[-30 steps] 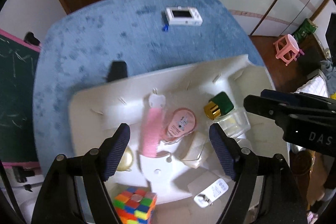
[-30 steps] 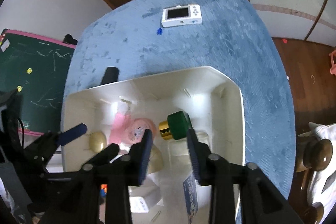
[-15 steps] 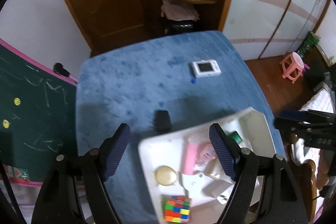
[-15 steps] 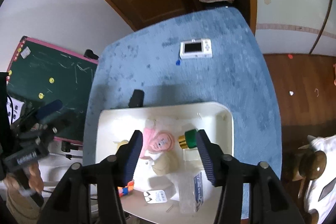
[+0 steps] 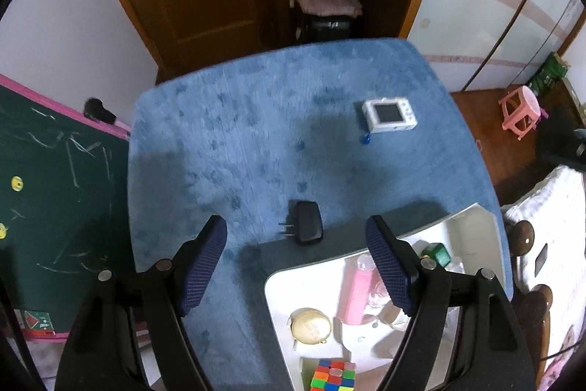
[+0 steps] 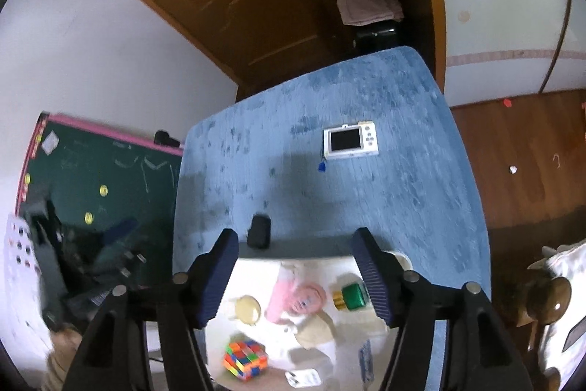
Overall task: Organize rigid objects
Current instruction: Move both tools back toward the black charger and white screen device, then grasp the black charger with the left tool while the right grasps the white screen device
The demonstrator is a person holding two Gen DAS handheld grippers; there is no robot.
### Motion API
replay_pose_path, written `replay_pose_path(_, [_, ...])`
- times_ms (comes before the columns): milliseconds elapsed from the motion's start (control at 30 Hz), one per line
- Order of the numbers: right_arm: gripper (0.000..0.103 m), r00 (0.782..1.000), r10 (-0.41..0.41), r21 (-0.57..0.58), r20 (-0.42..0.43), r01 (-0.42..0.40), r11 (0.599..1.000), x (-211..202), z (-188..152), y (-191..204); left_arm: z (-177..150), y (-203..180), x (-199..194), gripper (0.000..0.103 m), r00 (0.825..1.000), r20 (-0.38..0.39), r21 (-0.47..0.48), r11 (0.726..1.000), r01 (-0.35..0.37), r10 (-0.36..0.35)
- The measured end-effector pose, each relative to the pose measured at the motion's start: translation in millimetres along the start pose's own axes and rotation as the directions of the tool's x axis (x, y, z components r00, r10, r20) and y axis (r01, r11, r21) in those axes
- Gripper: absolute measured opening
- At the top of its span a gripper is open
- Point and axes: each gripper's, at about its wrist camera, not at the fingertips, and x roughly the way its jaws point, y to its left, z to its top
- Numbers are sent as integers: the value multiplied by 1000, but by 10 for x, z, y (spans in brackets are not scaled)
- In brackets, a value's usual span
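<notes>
While my left gripper (image 5: 296,259) hangs spread wide and empty above the blue table (image 5: 256,141), the black plug adapter (image 5: 306,221) lies between its fingers' far ends, just beyond the white tray (image 5: 278,284). Right of that, the tray holds a gold round case (image 5: 310,325), a colour cube (image 5: 333,374), a pink brush (image 5: 354,292) and a green-capped bottle (image 6: 351,295). Far right on the table sits the small white camera (image 6: 351,142). My right gripper (image 6: 298,275) is likewise released, gripping nothing, over the tray's far edge.
</notes>
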Motion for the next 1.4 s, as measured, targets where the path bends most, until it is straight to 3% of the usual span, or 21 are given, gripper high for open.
replay_pose_path(300, [67,998,9,181,-69,3,983,552,420,-101,70,135,825,80,986,-163,-40,999,33,-39])
replay_pose_path(600, [67,991,18,378,-134,35,925,1292,749,-335,77,150,1462,80,964,-263,-34,999,28,-35])
replay_pose_path(700, [67,987,22,469,-161,57,881,1563,808,-456,76,129,1577,80,960,-277,-22,999,28,-33])
replay_pose_path(867, [67,983,22,634,-180,99,767,1979,846,-710,68,88,1733,80,954,-298,3,999,34,-32])
replay_pose_path(1100, [67,986,-18,744,-165,136,654,2296,939,-896,67,110,1895,80,945,-324,-6,998,58,-57])
replay_pose_path(1233, [77,977,-88,779,-194,208,591,2393,989,-922,70,126,1967,80,939,-336,-10,998,67,-66])
replay_pose_path(1400, [77,949,-197,791,-246,314,524,2489,1034,-898,-13,30,2066,80,937,-344,1,998,64,-60])
